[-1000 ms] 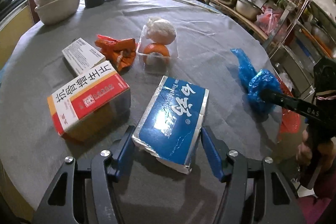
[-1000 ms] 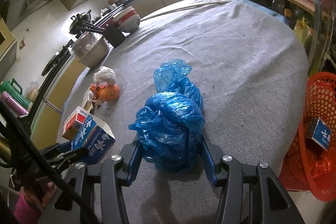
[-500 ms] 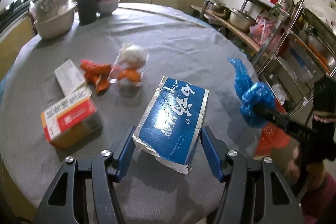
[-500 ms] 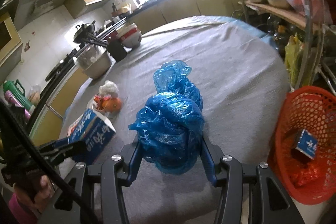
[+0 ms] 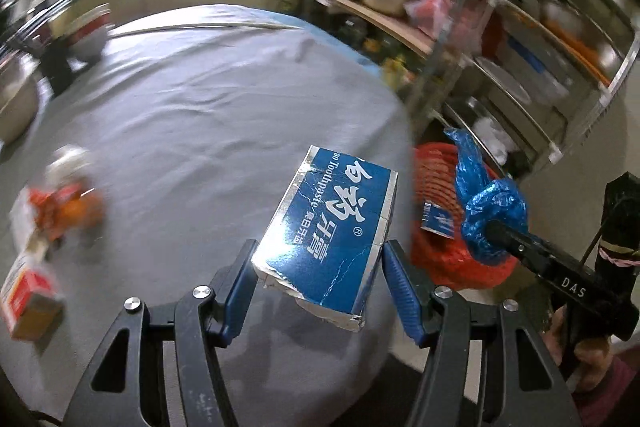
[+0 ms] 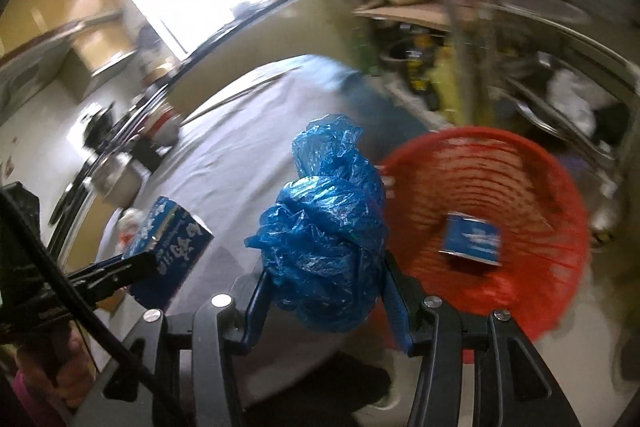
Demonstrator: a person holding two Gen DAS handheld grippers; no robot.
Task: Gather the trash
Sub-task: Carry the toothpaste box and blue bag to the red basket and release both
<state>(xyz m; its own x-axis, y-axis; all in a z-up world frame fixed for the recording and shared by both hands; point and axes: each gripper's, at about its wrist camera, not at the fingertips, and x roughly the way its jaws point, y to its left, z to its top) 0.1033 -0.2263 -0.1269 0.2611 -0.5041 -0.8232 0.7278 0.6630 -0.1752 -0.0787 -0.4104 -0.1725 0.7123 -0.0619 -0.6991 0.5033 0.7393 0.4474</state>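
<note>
We've got the left gripper (image 5: 318, 281) with jaws clenched on the blue toothpaste box (image 5: 334, 233), box lifted clear of the bench (image 5: 192, 115), tilted, sticking out ahead of the jaws. Right gripper (image 6: 324, 301) jaws clamped on a crumpled blue plastic bag (image 6: 326, 227), bag bulging above and ahead of them. Red mesh basket (image 6: 520, 195) just right of the right jaws, a small blue box (image 6: 472, 239) lying inside it. Blurred leftover packs (image 5: 36, 263) on the bench, well left of the left jaws
</note>
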